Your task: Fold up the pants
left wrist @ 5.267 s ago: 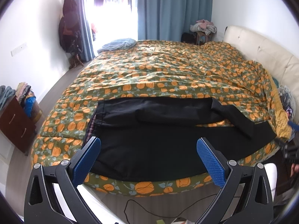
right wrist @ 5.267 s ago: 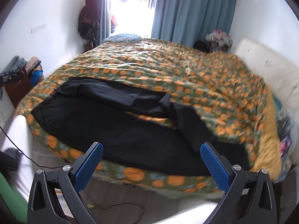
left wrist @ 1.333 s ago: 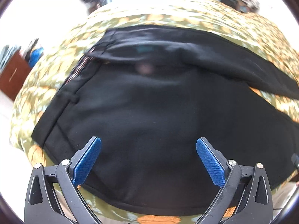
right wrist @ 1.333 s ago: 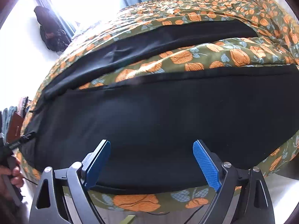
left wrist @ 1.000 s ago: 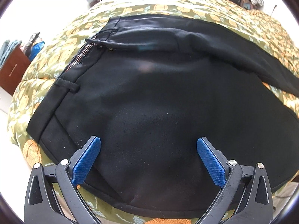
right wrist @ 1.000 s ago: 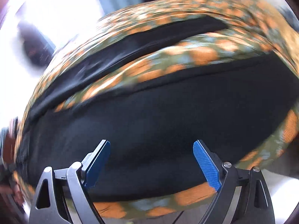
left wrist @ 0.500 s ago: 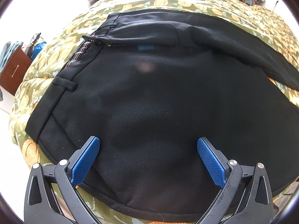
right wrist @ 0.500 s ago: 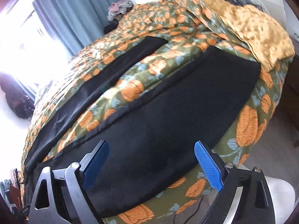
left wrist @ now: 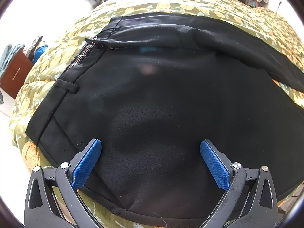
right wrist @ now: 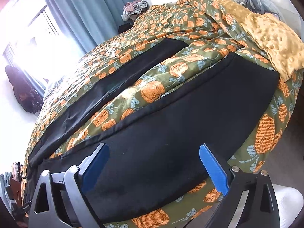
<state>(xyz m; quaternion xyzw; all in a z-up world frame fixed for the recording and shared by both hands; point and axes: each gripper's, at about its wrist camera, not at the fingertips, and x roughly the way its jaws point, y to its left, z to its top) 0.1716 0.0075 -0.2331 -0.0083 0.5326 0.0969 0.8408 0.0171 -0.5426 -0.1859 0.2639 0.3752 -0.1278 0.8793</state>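
Note:
Black pants (left wrist: 161, 102) lie spread flat on a bed with an orange pumpkin-print cover (left wrist: 57, 43). The waistband with belt loop (left wrist: 66, 86) is at the left. My left gripper (left wrist: 150, 161) is open and empty, low over the seat area near the bed's front edge. In the right wrist view the near leg (right wrist: 190, 117) runs toward the cuff at the right, and the far leg (right wrist: 121, 79) lies apart beyond a strip of cover. My right gripper (right wrist: 153, 169) is open and empty over the near leg's lower edge.
A yellow dimpled blanket (right wrist: 273, 38) lies at the bed's right end. A wooden drawer unit (left wrist: 13, 74) stands left of the bed. Blue curtains (right wrist: 91, 13) and a pile of clothes (right wrist: 134, 7) are at the far side. A dark coat (right wrist: 22, 89) hangs by the window.
My right gripper has swung right along the near leg toward the cuff end and tilted. My left gripper has edged slightly closer over the seat. Both stay open.

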